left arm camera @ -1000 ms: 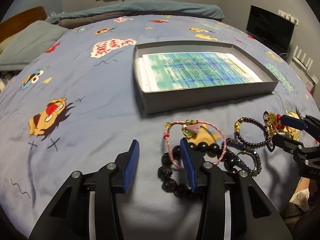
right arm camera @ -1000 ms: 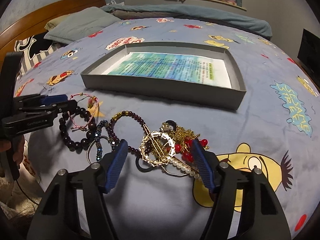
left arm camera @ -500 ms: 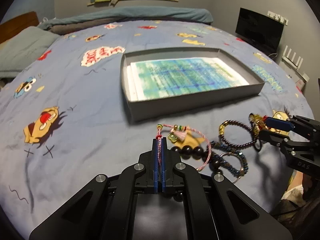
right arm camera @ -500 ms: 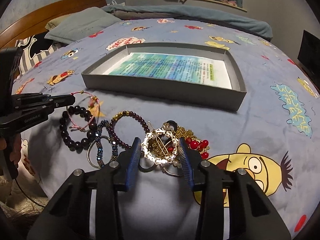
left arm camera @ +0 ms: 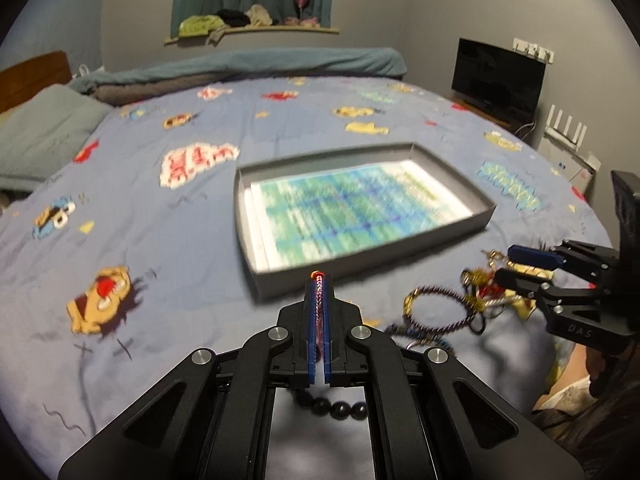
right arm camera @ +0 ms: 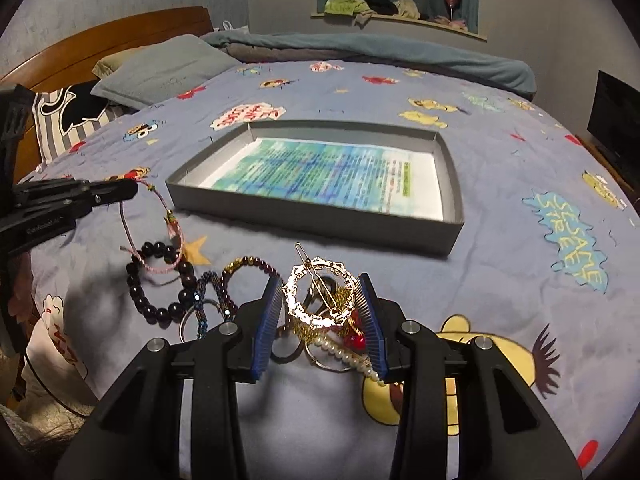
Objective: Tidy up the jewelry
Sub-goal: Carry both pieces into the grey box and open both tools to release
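My left gripper [left arm camera: 319,280] is shut on a pink braided bracelet [right arm camera: 152,216] and holds it above the bedspread; the bracelet hangs from its tips [right arm camera: 128,191] in the right wrist view. My right gripper [right arm camera: 320,300] is shut on a round gold hair clip [right arm camera: 320,296], lifted a little above a tangle of gold chain, pearls and red beads [right arm camera: 340,340]. A black bead bracelet [right arm camera: 156,284], a dark purple bead bracelet [right arm camera: 244,268] and a blue beaded one [right arm camera: 204,300] lie on the bed. A grey tray [right arm camera: 320,220] with a blue-green printed sheet lies beyond.
The bed has a blue cartoon-print cover [right arm camera: 520,240]. Pillows [right arm camera: 160,68] and a wooden headboard [right arm camera: 120,36] are at the far left. A black screen [left arm camera: 496,76] and a white router [left arm camera: 564,132] stand to the right of the bed.
My left gripper shut on the pink bracelet and lifted it toward the tray. My right gripper closed on the gold hair clip and raised it slightly.
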`<state>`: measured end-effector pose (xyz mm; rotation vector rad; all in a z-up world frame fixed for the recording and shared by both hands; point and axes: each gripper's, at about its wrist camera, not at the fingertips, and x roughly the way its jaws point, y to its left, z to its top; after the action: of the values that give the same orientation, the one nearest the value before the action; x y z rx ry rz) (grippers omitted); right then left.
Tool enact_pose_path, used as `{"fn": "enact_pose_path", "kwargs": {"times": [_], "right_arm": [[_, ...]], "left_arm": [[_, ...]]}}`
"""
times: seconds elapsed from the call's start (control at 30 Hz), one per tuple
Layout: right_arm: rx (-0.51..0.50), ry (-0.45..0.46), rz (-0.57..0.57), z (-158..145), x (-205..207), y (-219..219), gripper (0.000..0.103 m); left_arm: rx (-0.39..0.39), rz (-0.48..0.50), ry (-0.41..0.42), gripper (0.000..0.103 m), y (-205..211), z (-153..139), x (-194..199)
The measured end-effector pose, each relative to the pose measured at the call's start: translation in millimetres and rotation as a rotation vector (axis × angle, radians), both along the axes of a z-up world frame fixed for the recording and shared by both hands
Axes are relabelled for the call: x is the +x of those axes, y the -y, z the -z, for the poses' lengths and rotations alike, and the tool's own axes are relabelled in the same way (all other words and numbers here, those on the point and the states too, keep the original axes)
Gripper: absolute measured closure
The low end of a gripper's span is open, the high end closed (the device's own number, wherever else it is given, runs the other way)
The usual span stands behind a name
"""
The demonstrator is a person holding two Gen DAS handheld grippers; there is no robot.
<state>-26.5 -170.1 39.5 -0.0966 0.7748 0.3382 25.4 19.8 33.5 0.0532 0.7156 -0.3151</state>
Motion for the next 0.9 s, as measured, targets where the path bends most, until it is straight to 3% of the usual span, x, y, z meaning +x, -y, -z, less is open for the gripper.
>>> {"fn": "enact_pose_path", "kwargs": {"times": [0.27, 0.43, 0.57, 0.9], "right_arm": [[0.008, 0.065, 0.013, -29, 28, 6, 0.065], [0.004, 0.080, 0.056, -37, 67, 15, 0.065], [-0.002, 0.083, 0.093, -35, 100, 21, 0.065], [-0.049, -0.009, 0.156, -4, 185, 18, 0.065]], "left_arm": [[-0.019, 0.026, 0.048, 0.100, -1, -33, 19], [-0.027, 0.017, 0.062, 0.100, 3, -42, 60], [-0.026, -0.002, 0.048, 0.100, 5, -38, 100], [-0.075, -0.032, -0.057, 0.100, 12, -7, 188]]}}
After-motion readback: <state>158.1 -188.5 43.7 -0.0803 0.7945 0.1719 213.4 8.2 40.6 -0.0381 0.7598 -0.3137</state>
